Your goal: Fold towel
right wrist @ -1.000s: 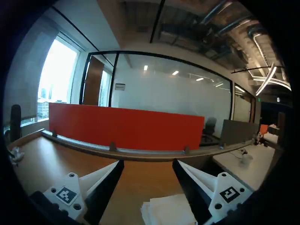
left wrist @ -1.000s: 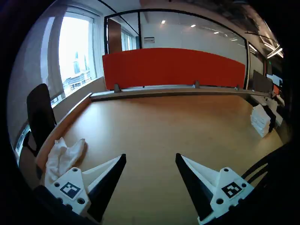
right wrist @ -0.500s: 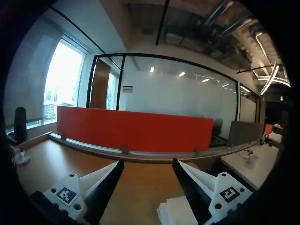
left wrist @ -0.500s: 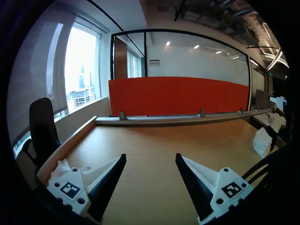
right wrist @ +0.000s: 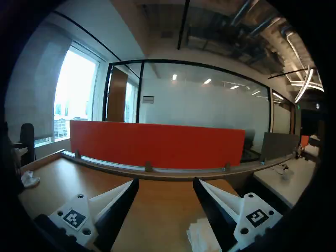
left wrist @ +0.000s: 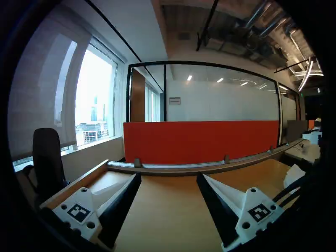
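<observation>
Two handheld grippers hover over a long wooden bench (right wrist: 164, 218), each with its fingers spread wide and nothing between them. In the right gripper view, the right gripper (right wrist: 164, 181) is low over the wood, with a stack of folded white cloths (right wrist: 200, 237) lying just beside its right finger at the near edge. In the left gripper view, the left gripper (left wrist: 168, 175) points across bare bench top. The crumpled white towel (right wrist: 30, 179) lies well apart from both, at the bench's far left edge near a black chair (right wrist: 27, 140). An orange divider (right wrist: 155, 145) runs along the far side of the bench, backed by a bright window (right wrist: 73, 109) and a glass wall (right wrist: 201, 109).
</observation>
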Demonstrator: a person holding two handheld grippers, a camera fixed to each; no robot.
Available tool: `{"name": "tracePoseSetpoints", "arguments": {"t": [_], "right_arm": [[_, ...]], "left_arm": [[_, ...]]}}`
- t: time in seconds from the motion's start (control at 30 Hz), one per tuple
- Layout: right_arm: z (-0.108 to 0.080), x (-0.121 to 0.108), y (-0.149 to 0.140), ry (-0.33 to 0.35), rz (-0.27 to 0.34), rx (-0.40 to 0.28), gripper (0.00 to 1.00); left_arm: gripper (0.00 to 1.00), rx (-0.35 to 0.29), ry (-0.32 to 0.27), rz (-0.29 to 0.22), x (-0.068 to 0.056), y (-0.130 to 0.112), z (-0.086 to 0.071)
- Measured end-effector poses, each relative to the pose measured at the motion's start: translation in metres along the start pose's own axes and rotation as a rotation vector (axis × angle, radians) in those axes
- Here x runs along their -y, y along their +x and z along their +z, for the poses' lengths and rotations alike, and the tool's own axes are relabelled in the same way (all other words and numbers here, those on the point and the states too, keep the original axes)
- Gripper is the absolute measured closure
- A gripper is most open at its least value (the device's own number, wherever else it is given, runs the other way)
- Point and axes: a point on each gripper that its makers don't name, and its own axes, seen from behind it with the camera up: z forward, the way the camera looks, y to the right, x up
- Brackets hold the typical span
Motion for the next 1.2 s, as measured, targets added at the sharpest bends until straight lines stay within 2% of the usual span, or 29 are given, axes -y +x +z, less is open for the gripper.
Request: {"name": "tracePoseSetpoints", "arguments": {"t": [0.3,0.6,1.0,1.2], "right_arm": [[-0.003,0.015,0.000,-0.001,0.013,-0.007,0.00],[0.002,0.041,0.002,0.015,0.033,-0.045,0.00],[0.006,0.051,-0.021,0.013,0.034,-0.045,0.00],[0.006,0.055,-0.041,0.016,0.033,-0.046,0.00]], "left_arm": [[0.02,0.002,-0.007,-0.006,0.001,-0.005,0.004],[0.02,-0.009,0.004,-0.027,0.005,-0.012,0.008],[0.02,0.002,-0.001,-0.028,0.004,-0.041,0.012],[0.02,0.000,-0.006,-0.016,0.002,-0.063,0.014]]}}
